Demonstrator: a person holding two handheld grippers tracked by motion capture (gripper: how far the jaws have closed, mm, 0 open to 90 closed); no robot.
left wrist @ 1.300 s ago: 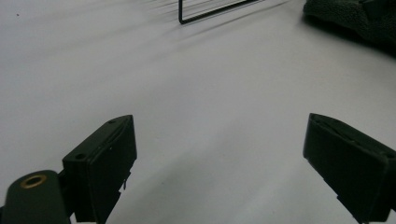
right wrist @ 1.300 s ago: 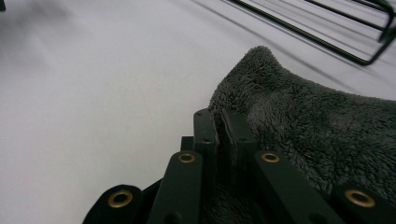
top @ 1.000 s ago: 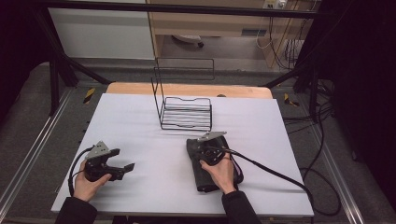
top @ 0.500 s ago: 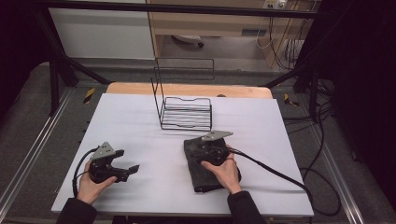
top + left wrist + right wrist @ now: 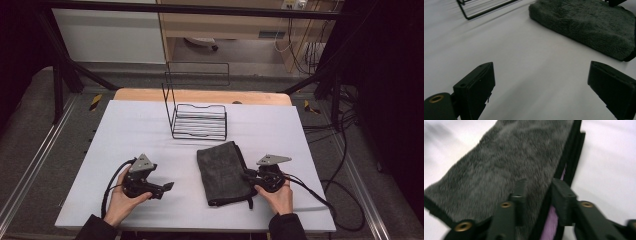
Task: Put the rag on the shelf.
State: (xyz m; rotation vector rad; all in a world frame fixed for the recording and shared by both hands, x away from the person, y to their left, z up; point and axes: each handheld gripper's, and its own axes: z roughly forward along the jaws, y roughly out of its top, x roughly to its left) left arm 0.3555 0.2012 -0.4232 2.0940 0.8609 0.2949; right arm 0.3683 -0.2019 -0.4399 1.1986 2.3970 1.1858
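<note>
While your right claw [image 5: 536, 195] pinches the dark grey plush fabric pouch [image 5: 222, 171] at its bound edge, treat it as soft, light and floppy; your left claw [image 5: 541, 87] stands spread over the white worktop [image 5: 125, 130].

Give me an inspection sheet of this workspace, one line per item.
Surface: white table top, wooden strip at the far edge.
Job's things: dark grey fuzzy pouch lying flat, purple lining visible at its edge; black wire rack standing beyond it.
Clutter: nothing seen.
Grippers: left gripper open, resting on bare table; right gripper closed on the pouch's edge.
Cables: one trails from each gripper; more hang at right.
Surroundings: black frame, grey floor, wooden furniture behind.
</note>
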